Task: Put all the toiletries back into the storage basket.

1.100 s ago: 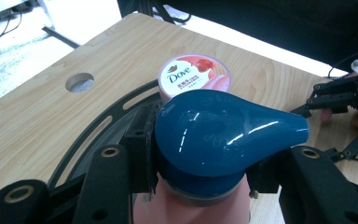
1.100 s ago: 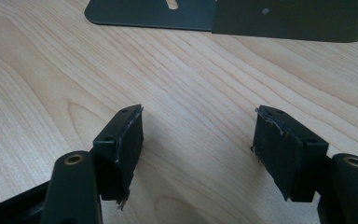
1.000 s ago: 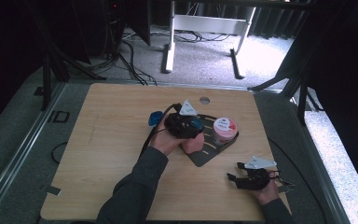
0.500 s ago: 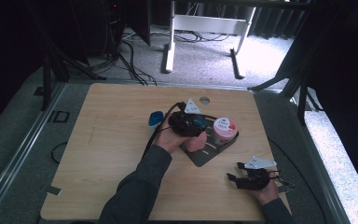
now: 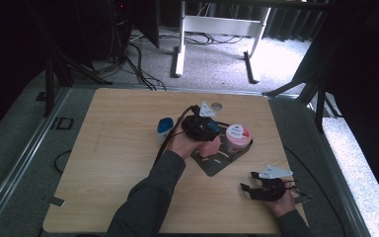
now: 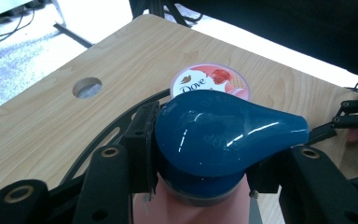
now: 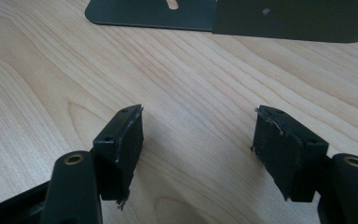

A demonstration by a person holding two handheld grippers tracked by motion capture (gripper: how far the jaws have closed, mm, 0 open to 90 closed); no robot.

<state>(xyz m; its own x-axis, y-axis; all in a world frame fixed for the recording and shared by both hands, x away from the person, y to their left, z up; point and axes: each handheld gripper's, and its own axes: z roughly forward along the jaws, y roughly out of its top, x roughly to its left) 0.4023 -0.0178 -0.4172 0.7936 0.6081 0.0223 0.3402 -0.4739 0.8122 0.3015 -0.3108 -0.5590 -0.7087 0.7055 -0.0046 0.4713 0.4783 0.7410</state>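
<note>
Here the left gripper (image 6: 205, 177) is clamped on the blue cap (image 6: 223, 135) of a pink bottle (image 5: 210, 146) standing on the dark tray (image 5: 212, 165), just beside the Dove tub (image 5: 238, 136). The right gripper (image 7: 198, 140) rests wide open, holding nothing, low over the bench (image 5: 118, 148).

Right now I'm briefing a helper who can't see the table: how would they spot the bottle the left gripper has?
Start at the wooden table and find the dark tray right of its centre. On it, beside the round Dove tub, stands a pink bottle, held by the left gripper. Its teardrop-shaped dark blue cap sets it apart.
</note>
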